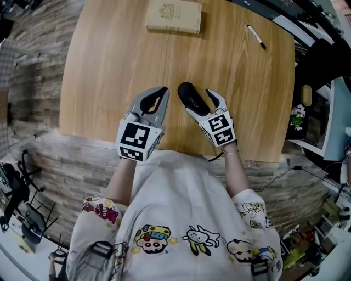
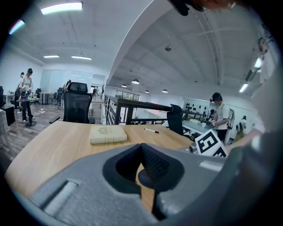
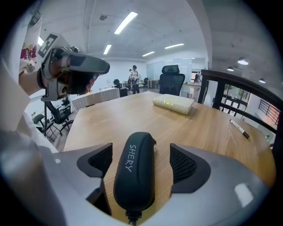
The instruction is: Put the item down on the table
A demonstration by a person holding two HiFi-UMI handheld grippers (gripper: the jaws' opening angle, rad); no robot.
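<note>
A black zip case [image 1: 192, 99] marked "SHERY" lies flat on the wooden table [image 1: 109, 60], near its front edge. My right gripper [image 1: 201, 103] stands open around it. In the right gripper view the case [image 3: 135, 170] sits between the two pads [image 3: 183, 164] with a gap of bare wood on each side, so neither pad touches it. My left gripper [image 1: 163, 92] is just left of the case, shut with nothing in it; its tips [image 2: 142, 148] meet in the left gripper view.
A tan book [image 1: 174, 16] lies at the table's far edge, with a pen [image 1: 256, 37] to its right. Office chairs, a railing and several people stand beyond the table. A stone-pattern floor surrounds it.
</note>
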